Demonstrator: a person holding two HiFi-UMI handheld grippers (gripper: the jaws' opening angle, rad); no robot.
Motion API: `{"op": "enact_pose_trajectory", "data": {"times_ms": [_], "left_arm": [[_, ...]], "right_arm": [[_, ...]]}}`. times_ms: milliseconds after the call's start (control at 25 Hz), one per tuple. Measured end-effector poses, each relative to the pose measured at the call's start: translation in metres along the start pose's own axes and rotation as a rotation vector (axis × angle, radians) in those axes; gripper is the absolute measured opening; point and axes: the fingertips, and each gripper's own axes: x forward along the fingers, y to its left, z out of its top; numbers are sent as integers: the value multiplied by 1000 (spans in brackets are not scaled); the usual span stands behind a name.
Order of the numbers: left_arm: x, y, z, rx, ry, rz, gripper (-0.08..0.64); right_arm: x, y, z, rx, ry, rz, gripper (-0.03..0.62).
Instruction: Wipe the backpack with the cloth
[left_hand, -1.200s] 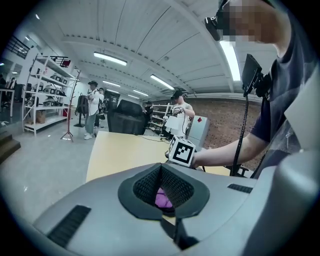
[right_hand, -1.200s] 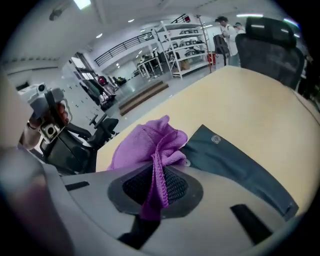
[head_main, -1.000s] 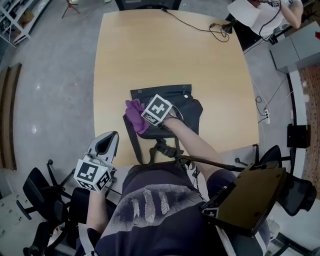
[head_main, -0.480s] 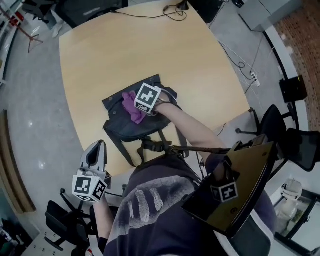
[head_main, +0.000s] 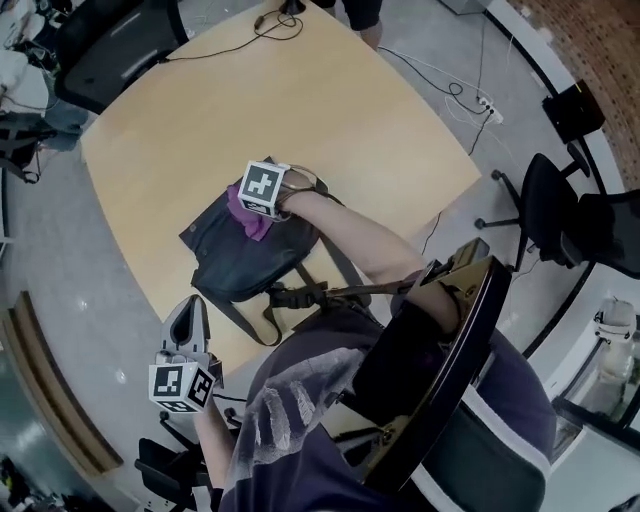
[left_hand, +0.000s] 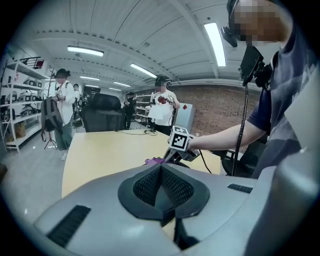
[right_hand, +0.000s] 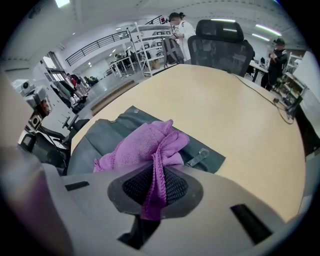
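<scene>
Since 1 second ago the view has swung round, but the right gripper (head_main: 248, 212) has stayed on the backpack (head_main: 232, 268). Its 2 jaws are pinched tight on the purple cloth (right_hand: 145, 144), which bunches up in front and rests on the bag's top part. The left gripper (left_hand: 161, 186) has its jaws pressed together with nothing in them, and it hangs off the table (head_main: 300, 110) edge. The dark grey backpack lies flat, its straps trailing toward the person.
</scene>
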Motion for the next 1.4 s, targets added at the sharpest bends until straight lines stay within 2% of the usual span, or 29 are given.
{"op": "enact_pose_trajectory", "data": {"times_ms": [200, 560, 800, 960, 1040, 1200, 1400], "left_arm": [[5, -14, 11, 53, 11, -3, 6], [3, -22, 7, 43, -4, 32, 6], [10, -43, 0, 46, -7, 22, 6], [10, -47, -3, 29, -32, 61, 6], [12, -44, -4, 21, -39, 58, 6], [3, -31, -9, 1, -47, 52, 6], [-10, -14, -20, -34, -61, 64, 6]], "right_arm": [[-15, -31, -17, 7, -8, -73, 29], [-45, -90, -30, -79, 27, -268, 29], [-110, -122, -64, -13, -39, -389, 29], [-137, -111, -44, -132, -137, -453, 29], [-124, -93, -53, -161, -111, -442, 29], [-66, -41, -75, -152, -34, -335, 29], [-49, 8, -68, -174, -32, -283, 29]]}}
